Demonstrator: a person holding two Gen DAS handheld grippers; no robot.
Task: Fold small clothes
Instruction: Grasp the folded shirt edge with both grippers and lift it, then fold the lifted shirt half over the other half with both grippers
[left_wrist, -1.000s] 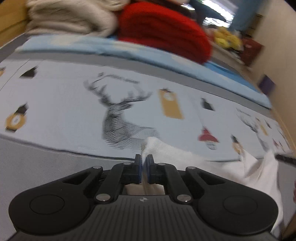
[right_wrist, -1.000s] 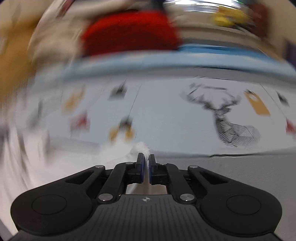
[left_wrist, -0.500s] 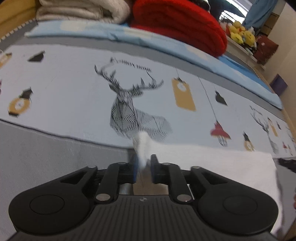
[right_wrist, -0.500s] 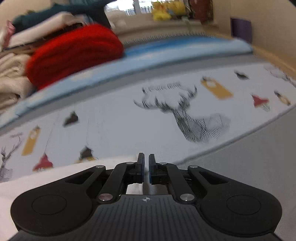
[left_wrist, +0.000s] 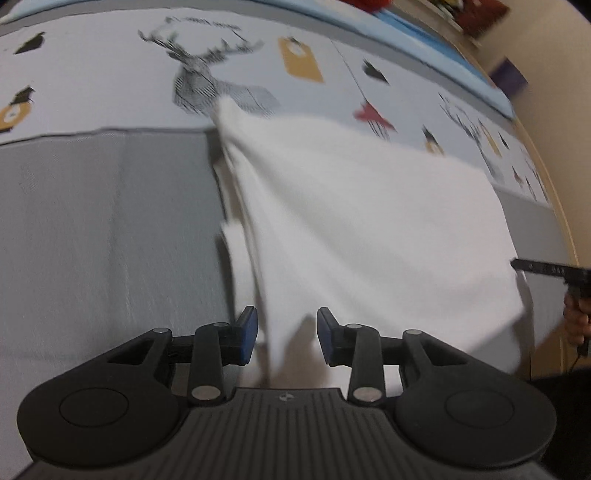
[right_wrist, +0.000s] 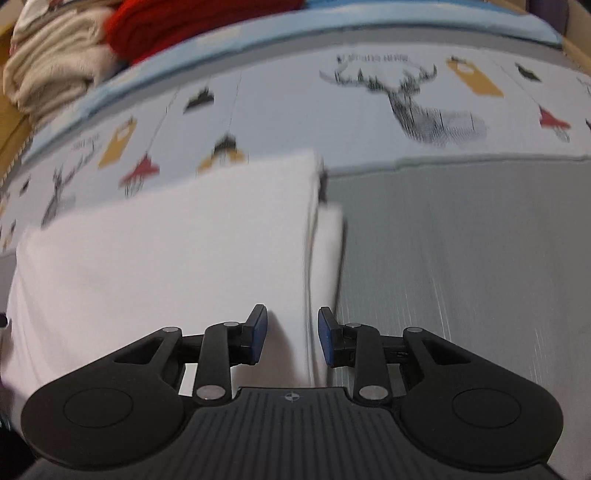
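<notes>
Fold just laid: your left gripper and right gripper, jaws just opening, stand half-wide, cloth between but unpressed. It lies at 12 o'clock on the bed. Next, regrip an edge squarely for another fold.

Dim, even indoor light, faint shadows, motion blur throughout, and fisheye bending at the edges.

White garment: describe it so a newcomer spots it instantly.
On the bed, find the grey band below the deer-print sheet. The white garment lies folded across that seam. It is plain white with no print, unlike the red and cream piles behind.
</notes>
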